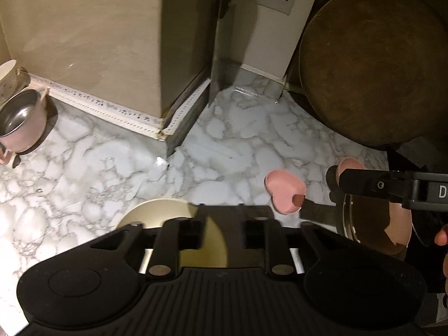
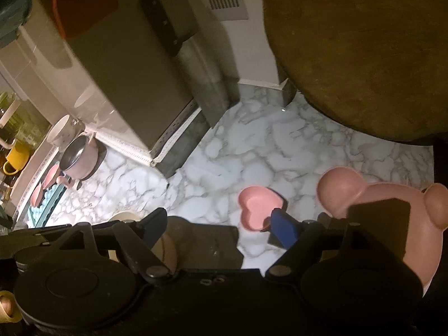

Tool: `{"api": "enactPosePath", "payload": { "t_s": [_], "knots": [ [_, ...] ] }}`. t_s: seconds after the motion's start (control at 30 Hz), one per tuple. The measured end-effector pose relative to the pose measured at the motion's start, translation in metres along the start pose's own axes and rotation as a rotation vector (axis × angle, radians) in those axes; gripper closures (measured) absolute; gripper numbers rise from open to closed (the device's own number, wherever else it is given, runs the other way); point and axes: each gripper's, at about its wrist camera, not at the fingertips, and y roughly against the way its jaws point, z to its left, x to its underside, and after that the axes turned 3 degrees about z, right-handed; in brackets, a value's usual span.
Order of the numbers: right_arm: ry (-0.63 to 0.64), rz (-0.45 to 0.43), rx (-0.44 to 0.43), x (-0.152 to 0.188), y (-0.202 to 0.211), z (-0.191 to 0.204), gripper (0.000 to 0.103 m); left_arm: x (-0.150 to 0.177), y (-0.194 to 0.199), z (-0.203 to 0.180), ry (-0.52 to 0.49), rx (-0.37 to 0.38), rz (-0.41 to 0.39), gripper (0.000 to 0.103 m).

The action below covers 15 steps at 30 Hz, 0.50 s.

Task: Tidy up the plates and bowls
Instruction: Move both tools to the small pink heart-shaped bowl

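on the marble worktop (image 1: 84,168) the pink heart-shaped dish (image 2: 259,204) lies flat just ahead of the right gripper (image 2: 224,224), whose fingers stand spread and grasp nothing. its point faces the right-hand finger, lobes away. the left gripper (image 1: 221,224) hangs over a cream bowl (image 1: 156,212); i cannot tell its finger state. the right hand looks nearer the dish.

On a marble counter (image 2: 252,145), a pink heart-shaped dish (image 2: 259,205) lies just ahead of the right gripper (image 2: 224,224), whose jaws stand apart with nothing pressed between them. A pink bear-eared plate (image 2: 392,196) sits at right, a cream bowl (image 2: 123,215), apparently, at left. A pink pot (image 2: 79,155) stands farther back.
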Motion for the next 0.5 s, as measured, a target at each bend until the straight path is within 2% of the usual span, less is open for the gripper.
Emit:
{"api": "enactPosePath", "payload": {
  "t_s": [0.07,0.1,0.3,0.43,0.5],
  "knots": [
    [-0.003,0.004,-0.001,-0.004,-0.002,-0.007,0.022,-0.001,-0.002,-0.005,-0.003,-0.010,-0.020,0.035],
    [-0.004,0.006,0.000,-0.007,-0.003,-0.010,0.022,-0.002,-0.003,-0.007,-0.006,-0.020,-0.033,0.031],
    [0.001,0.021,-0.004,-0.021,-0.013,-0.026,0.020,-0.013,-0.017,-0.015,0.027,-0.018,-0.020,0.030],
    [0.019,0.053,-0.017,-0.031,-0.025,-0.035,0.011,-0.018,-0.031,-0.023,0.071,-0.020,-0.004,0.030],
    [0.011,0.076,-0.039,-0.036,-0.032,-0.039,0.010,-0.020,-0.038,-0.031,0.087,-0.022,0.006,0.030]
  ]
}}
